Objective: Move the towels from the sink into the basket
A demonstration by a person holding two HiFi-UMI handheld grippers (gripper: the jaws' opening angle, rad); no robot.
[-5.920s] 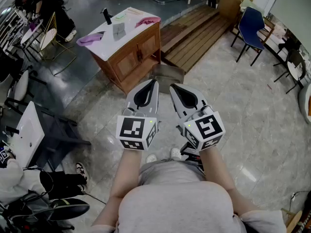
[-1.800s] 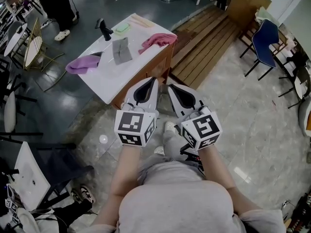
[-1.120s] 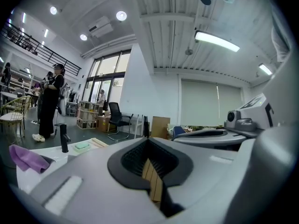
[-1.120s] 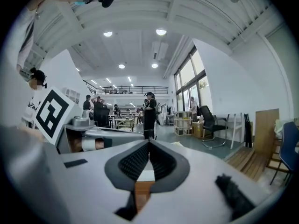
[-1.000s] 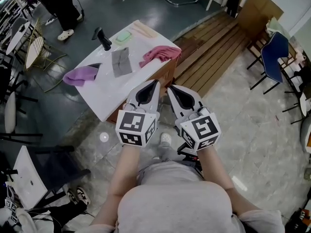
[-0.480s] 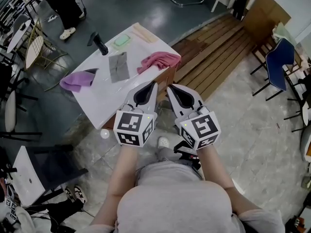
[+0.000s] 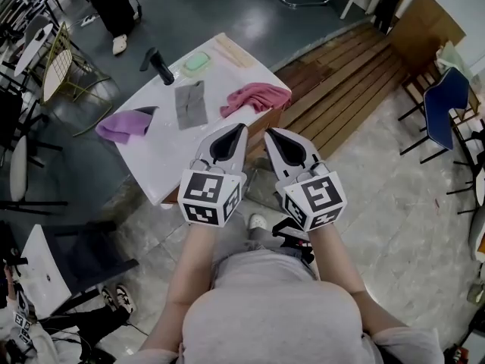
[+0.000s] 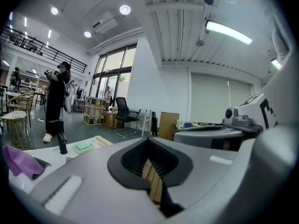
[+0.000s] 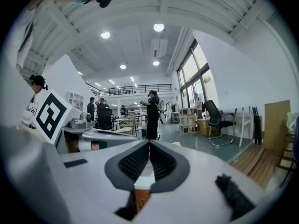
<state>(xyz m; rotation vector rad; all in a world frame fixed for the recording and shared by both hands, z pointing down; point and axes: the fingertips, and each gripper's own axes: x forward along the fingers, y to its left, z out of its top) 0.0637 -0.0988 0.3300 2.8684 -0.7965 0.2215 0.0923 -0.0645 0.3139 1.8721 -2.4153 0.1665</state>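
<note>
A: You stand just short of the desk (image 7: 170,158), with both grippers held out ahead of you. Your left gripper (image 7: 239,129) has its jaws closed on nothing. Your right gripper (image 7: 269,133) is the same: tips together, empty.

B: So the step in hand, as I judge it, is the approach. Take the black tap (image 7: 161,67) as your mark. The grey towel (image 7: 191,103) lies flat just on your side of the tap. The purple towel (image 7: 123,125) is bunched to the tap's left and nearer you, at a dark hollow that may be the sink basin. The pink towel (image 7: 256,97) is heaped to the tap's right, at the desk's edge.

A: All three are on the desk, so the task looks to be at its start. I can't pick out the basket in any view, so find it before you lift anything.

B: Open the jaws before you reach in, not over the cloth. The pink towel lies nearest your right gripper, so it seems a fair first pick. Come down on the top of the heap, where the folds give the jaws something to bite. The grey one is flat, so pinch it at an edge or it may slip.

A: Mind the green block (image 7: 197,61) just right of the tap, and don't knock the tap itself.
</note>
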